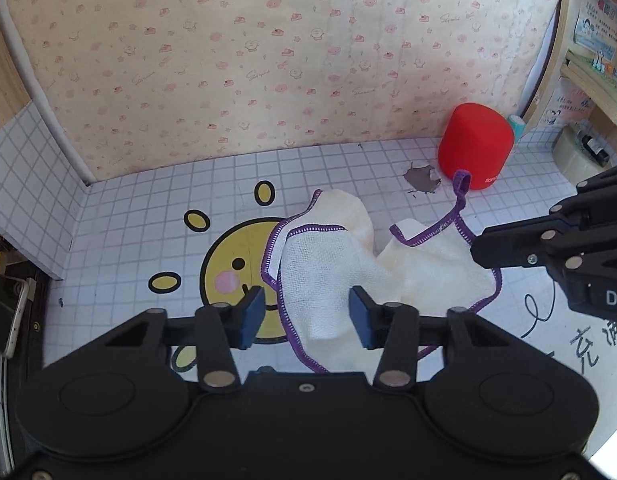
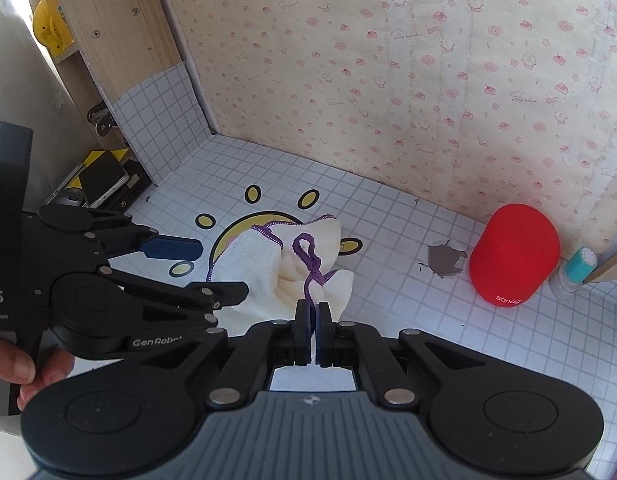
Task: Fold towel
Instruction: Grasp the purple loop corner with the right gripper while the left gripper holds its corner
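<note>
The towel [image 1: 340, 276], a cream cloth with purple stitched edging, lies bunched in a loose heap on the tiled surface [image 1: 148, 208], partly covering the printed yellow sun face [image 1: 232, 268] and well apart from the red speaker [image 1: 474, 146] near the back wall. No flat fold is visible yet: the cloth rises in two rumpled lobes with a hollow between them, and its purple hanging loop [image 2: 306, 254] sticks up from the middle. The right tool [image 2: 313, 314] has its fingers pressed together on the towel's purple edge just below that loop, so one part of the hem is already secured. The left tool [image 1: 306, 314] stands with its blue pads [image 1: 252, 316] apart and a fold of the towel between them; the pads do not appear to press on the cloth, so this side looks ungripped. A person's hand [image 2: 20, 368] shows at the handle of the left tool in the right wrist view. Judging from this, the task is at an early stage: the second hold on the cloth probably has to be made, then the towel would need spreading out, folding over and laying flat on the surface.
</note>
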`<state>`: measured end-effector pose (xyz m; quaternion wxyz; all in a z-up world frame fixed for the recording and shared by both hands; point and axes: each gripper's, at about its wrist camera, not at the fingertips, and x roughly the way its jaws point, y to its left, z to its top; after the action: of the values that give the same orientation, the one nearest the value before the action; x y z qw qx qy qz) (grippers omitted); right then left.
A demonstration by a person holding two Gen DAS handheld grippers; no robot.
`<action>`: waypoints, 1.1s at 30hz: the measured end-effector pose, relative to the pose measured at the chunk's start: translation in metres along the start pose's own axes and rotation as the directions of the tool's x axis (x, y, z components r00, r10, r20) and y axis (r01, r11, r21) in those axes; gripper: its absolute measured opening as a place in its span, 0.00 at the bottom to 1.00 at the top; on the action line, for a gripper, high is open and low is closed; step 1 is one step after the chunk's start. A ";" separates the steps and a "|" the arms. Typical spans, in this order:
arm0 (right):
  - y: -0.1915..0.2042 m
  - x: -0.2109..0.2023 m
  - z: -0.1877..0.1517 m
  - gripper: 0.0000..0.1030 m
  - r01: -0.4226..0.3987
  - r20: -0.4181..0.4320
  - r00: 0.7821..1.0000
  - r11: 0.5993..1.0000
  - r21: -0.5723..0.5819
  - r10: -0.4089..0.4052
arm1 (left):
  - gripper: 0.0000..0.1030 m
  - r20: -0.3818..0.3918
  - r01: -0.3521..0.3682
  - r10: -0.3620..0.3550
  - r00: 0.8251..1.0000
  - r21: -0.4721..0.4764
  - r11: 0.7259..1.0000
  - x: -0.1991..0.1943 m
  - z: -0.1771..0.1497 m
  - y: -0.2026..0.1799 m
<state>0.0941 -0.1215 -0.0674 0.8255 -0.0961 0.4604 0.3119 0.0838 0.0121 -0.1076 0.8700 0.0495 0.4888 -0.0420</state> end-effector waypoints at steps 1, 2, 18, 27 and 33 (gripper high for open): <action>-0.001 0.000 0.000 0.02 0.003 -0.001 1.000 1.000 0.004 -0.003 | 0.29 -0.014 -0.006 0.006 1.000 0.006 1.000 0.004 0.001 -0.001; -0.001 0.000 0.000 0.02 0.005 -0.002 1.000 1.000 0.008 -0.005 | 0.29 -0.022 -0.007 0.007 1.000 0.008 1.000 0.007 0.001 -0.002; 0.001 0.006 -0.001 0.02 0.024 -0.022 0.999 0.999 0.030 -0.023 | 0.30 -0.002 0.070 -0.070 0.998 0.024 0.997 0.013 0.007 0.004; 0.003 0.008 0.002 0.02 0.039 -0.029 0.999 0.999 0.029 -0.039 | 0.11 0.029 0.025 -0.027 0.999 0.067 0.997 -0.004 0.009 -0.004; 0.006 0.004 0.005 0.02 0.037 -0.012 0.999 0.999 0.017 -0.036 | 0.11 0.045 0.008 -0.011 0.999 0.064 0.998 -0.017 0.009 0.000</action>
<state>0.0956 -0.1135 -0.0669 0.8292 -0.0993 0.4660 0.2923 0.0832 0.0116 -0.0884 0.8787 0.0743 0.4674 -0.0628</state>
